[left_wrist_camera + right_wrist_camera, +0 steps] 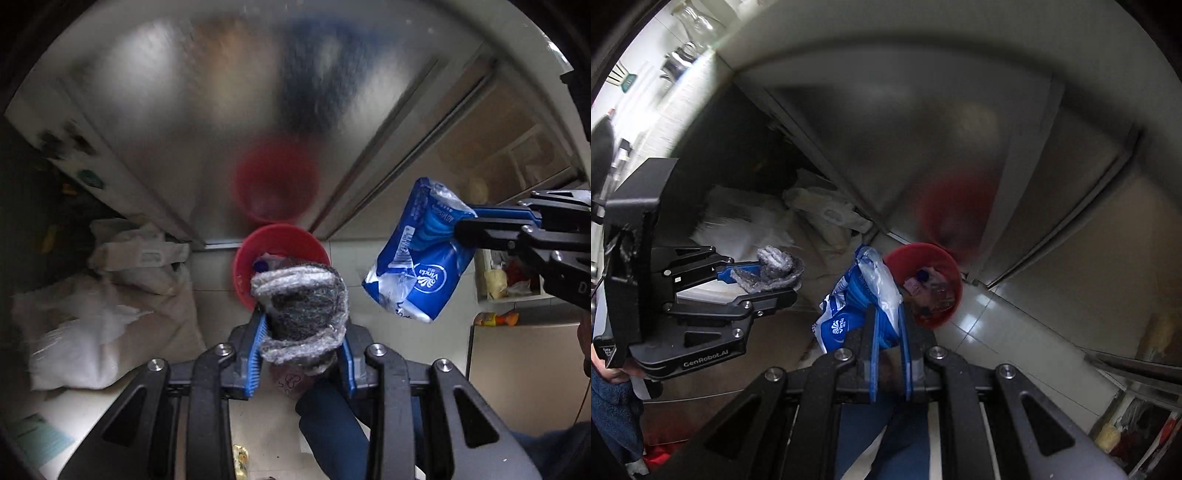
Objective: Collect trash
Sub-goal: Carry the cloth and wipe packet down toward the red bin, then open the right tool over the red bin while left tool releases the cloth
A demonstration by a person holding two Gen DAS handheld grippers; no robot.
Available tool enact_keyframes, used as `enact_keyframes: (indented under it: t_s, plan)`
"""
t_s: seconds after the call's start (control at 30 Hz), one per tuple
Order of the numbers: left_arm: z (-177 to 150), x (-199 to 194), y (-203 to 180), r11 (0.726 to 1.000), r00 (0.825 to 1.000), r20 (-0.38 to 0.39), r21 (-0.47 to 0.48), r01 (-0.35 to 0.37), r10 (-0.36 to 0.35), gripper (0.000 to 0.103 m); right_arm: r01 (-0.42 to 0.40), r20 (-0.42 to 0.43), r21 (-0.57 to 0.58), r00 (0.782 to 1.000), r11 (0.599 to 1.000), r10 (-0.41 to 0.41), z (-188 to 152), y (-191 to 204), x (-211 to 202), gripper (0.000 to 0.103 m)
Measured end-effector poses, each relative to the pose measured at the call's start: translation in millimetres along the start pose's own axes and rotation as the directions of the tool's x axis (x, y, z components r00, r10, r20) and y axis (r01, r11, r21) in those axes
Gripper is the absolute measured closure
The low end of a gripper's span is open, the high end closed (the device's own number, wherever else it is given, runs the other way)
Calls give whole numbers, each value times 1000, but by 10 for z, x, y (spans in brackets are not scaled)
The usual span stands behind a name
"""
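Below, I see one round red plastic bin (243,266); left gripper (301,332) clamps fuzzy grey wad (301,299), right gripper (888,325) pinches one crinkly blue wrapper (846,314).

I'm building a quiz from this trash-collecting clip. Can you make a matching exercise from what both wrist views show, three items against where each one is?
Items:
1. grey fuzzy wad of scouring material
2. blue and white plastic tissue wrapper
3. round red plastic bin

Places:
A. on the tiled floor, against the steel cabinet door
B. clamped in the left tool
C. clamped in the right tool

Pairs: 1-B, 2-C, 3-A
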State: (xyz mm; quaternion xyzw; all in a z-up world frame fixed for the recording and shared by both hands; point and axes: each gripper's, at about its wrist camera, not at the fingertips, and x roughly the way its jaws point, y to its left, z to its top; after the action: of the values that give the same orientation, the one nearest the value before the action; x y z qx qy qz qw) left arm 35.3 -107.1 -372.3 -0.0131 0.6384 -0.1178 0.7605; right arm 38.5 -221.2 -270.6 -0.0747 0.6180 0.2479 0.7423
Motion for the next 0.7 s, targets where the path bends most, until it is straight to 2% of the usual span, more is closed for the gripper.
enact_keyframes:
  t_s: [0.23,0.43,0.53,0.6,0.63,0.67,0.7]
  plan:
    - [48,763,35,1000,1000,-12,24,16,-16,72,10,-32,47,999,999,-8,-51,-200,715,94]
    - [71,1088,86,1000,1000,-15,14,28,-28,71,8,-41,61,999,998,-6,-107,-355,988,94]
    - [99,1158,146,999,999,-22,-2,33,-33,60,7,-45,74,999,997,-4,-157,-445,988,94]
    - [103,1203,171,999,999,-31,1,33,-33,41,7,-49,85,999,996,-3,-200,-474,976,94]
    - [110,1210,172,1000,999,-34,5,22,-22,35,8,-51,87,999,996,-3,-211,-480,984,94]
    - [113,1203,162,1000,1000,-30,9,4,-4,22,8,-53,88,999,996,-3,-218,-478,977,94]
    - [108,1195,159,1000,1000,-28,15,-8,9,18,8,-56,88,998,996,-3,-227,-505,978,94]
